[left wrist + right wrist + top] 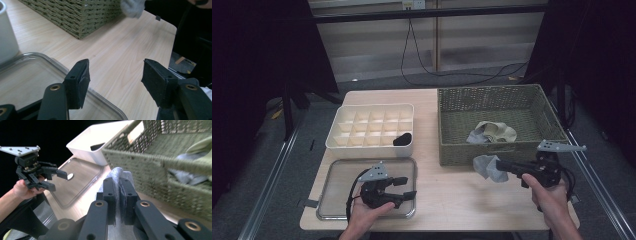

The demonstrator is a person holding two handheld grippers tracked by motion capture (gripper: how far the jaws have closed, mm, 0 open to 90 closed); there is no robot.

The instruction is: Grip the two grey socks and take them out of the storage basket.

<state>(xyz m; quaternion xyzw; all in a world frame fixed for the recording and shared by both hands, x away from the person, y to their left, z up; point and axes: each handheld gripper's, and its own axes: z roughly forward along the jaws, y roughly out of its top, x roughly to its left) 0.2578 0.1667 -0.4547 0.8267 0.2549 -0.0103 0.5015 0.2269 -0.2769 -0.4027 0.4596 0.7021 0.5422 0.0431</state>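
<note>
Right tongs: I see my right tongs (502,165) clamped on a grey sock (488,167), the cloth pinched flat between the pads; it hangs just above the worktop, right beside the front wall of the basket.
Left tongs: my left tongs (406,187) stand apart with nothing between them, over the near right corner of the clear tray (336,175).
In the way: for the right tongs, the basket's front wall stands between the sock and the basket's inside.
Wicker basket: the green woven basket (462,105) sits at the far right and holds a beige sock (498,131) and another grey one (476,136).
Divided box: the white compartment box (343,110) sits at the far left, a black item (402,139) in its near right cell.
Worktop: light wood worktop (447,192), bare between tray and basket.
Room: dark surrounds, a cable (412,55) trailing on the floor beyond.
Hands: my left hand (364,212) grips from below; my right hand (552,195) holds its tool level, pointing left.
</note>
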